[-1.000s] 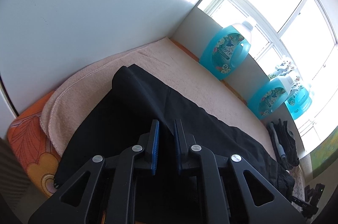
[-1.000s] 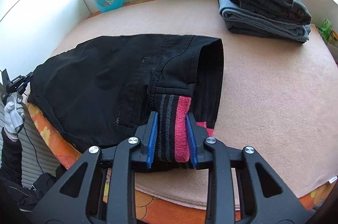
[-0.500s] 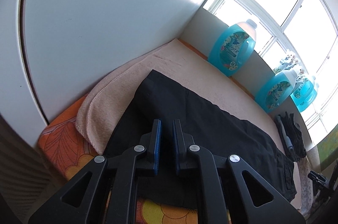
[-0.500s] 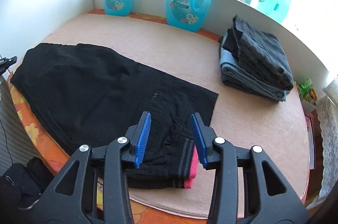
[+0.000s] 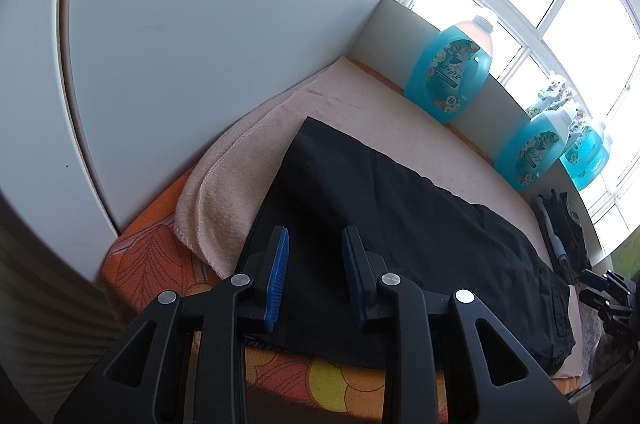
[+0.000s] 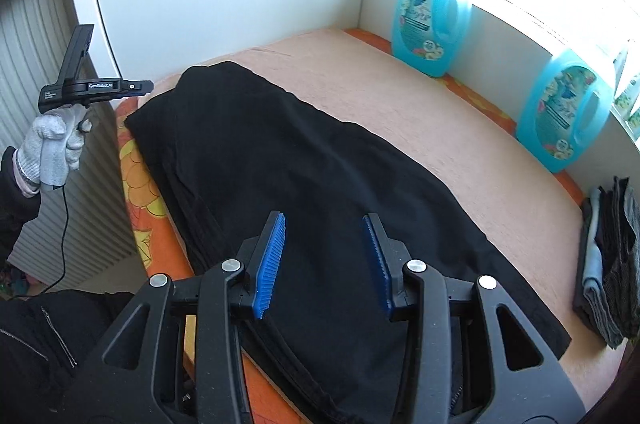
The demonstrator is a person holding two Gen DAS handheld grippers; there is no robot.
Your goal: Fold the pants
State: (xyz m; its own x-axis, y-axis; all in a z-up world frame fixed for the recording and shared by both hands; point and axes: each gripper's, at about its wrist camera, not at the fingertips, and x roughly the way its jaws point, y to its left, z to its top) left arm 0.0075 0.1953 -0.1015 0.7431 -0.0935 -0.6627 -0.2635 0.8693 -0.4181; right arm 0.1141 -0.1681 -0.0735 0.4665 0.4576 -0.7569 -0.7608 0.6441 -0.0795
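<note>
The black pants [image 6: 304,183] lie flat, folded lengthwise, on the beige blanket [image 6: 400,111] along the near edge. They also show in the left wrist view [image 5: 400,224]. My right gripper [image 6: 325,252] is open and empty above the waist end of the pants. My left gripper [image 5: 315,264] is open and empty, held above the leg end near the table's left corner. In the right wrist view the left gripper body [image 6: 86,85] is held up by a gloved hand, off the table's left edge.
Blue detergent bottles [image 6: 430,23] [image 6: 568,111] stand along the back ledge under the window. A stack of folded dark and grey pants [image 6: 612,264] sits at the right. A white wall panel [image 5: 200,23] borders the left side. An orange flowered cover [image 5: 160,244] shows under the blanket.
My right gripper let go of the striped waistband, opened and rose above the pants. My left gripper opened and pulled back from the leg end. The pants now lie flat.
</note>
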